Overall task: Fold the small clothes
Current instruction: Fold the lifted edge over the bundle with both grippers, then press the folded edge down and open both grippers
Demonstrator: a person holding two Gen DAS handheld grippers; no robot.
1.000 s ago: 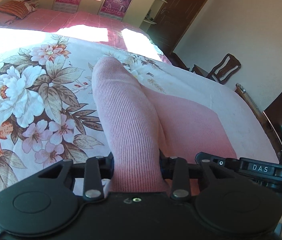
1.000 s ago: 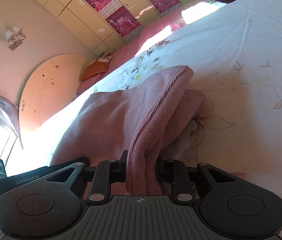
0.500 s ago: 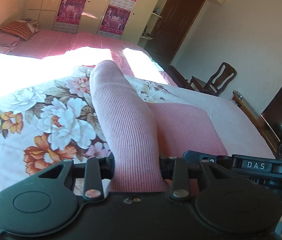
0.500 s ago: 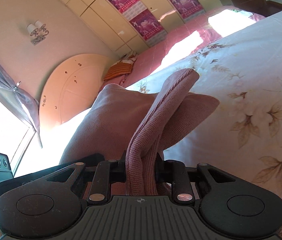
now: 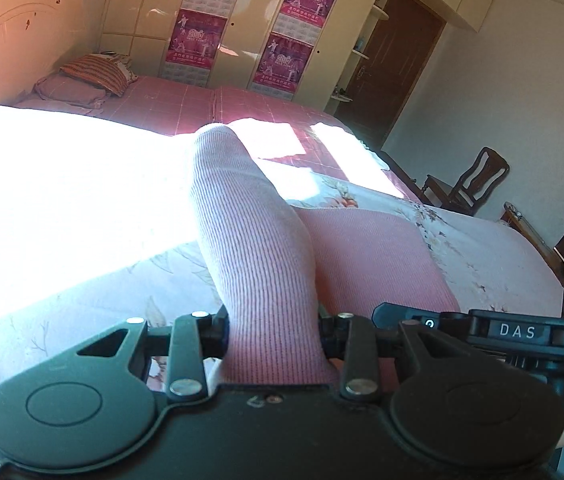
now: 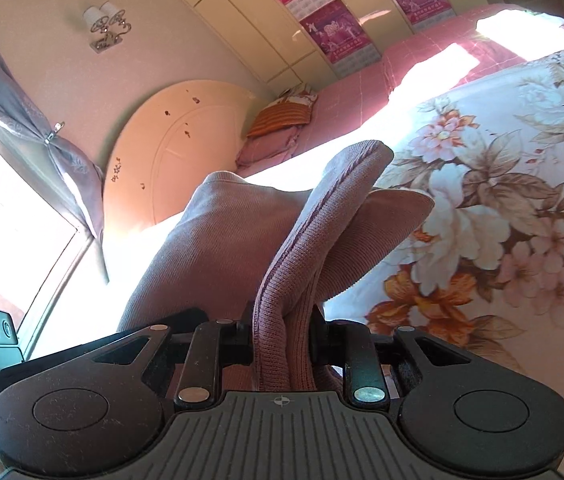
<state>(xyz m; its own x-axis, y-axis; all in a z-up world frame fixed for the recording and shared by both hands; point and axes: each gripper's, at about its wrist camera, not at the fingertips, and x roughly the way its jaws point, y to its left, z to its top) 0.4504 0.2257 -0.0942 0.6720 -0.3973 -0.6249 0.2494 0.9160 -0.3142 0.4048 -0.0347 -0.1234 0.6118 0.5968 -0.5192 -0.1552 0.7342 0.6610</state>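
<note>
Left tongs point(image 5: 274, 332) and right tongs point(image 6: 282, 336) each clamped tight on pink knit garment point(image 5: 258, 264), raised above floral bed point(image 6: 502, 208).

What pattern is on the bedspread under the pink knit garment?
Large flowers with brown leaves on the white bedspread, clearest in the right wrist view.

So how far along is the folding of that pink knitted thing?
Midway, it seems. Done: both tongs, left and right, are clamped on an edge of the pink knit garment. In hand: the gripped edges are lifted off the floral bedspread, while the rest trails ahead over it. Left: laying the raised part down over the rest and letting go; no finished fold shows yet.
</note>
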